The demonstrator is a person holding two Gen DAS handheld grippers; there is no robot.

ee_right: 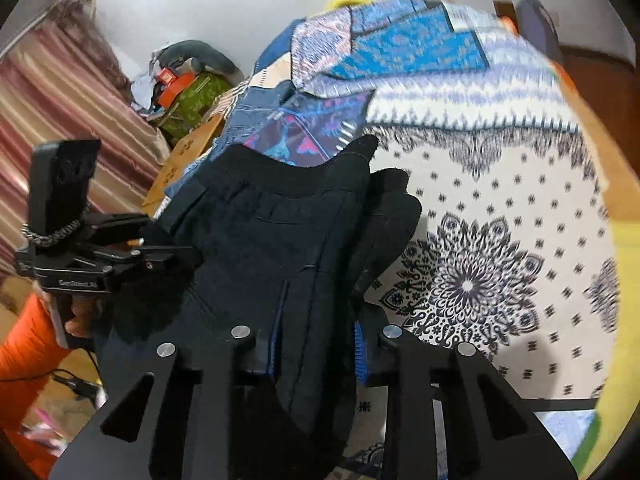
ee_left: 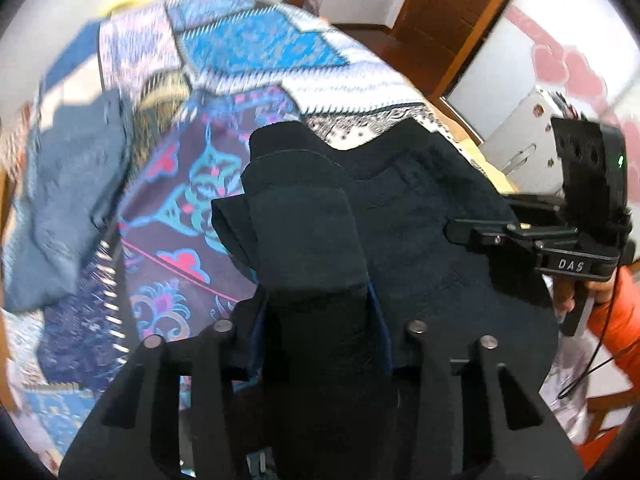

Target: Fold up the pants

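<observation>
I have the dark pants (ee_left: pixel 420 216) bunched up over the bed, one edge in each gripper. My left gripper (ee_left: pixel 316 328) is closed down on a thick fold of the cloth, the fabric filling the gap between the fingers and rising in a hump just ahead of them. My right gripper (ee_right: pixel 316 344) is pinched on the other edge, its blue pads (ee_right: pixel 360 354) pressed against the cloth. From the left view, the right gripper sits at the far side of the pants, held by my hand (ee_left: pixel 600 292) in an orange sleeve (ee_left: pixel 618 316). The pants hang between the two grips above a patchwork bedspread (ee_right: pixel 500 208) of blue, purple and white patterns. A folded pair of blue jeans (ee_left: pixel 76 200) lies on the spread, well to the left.
</observation>
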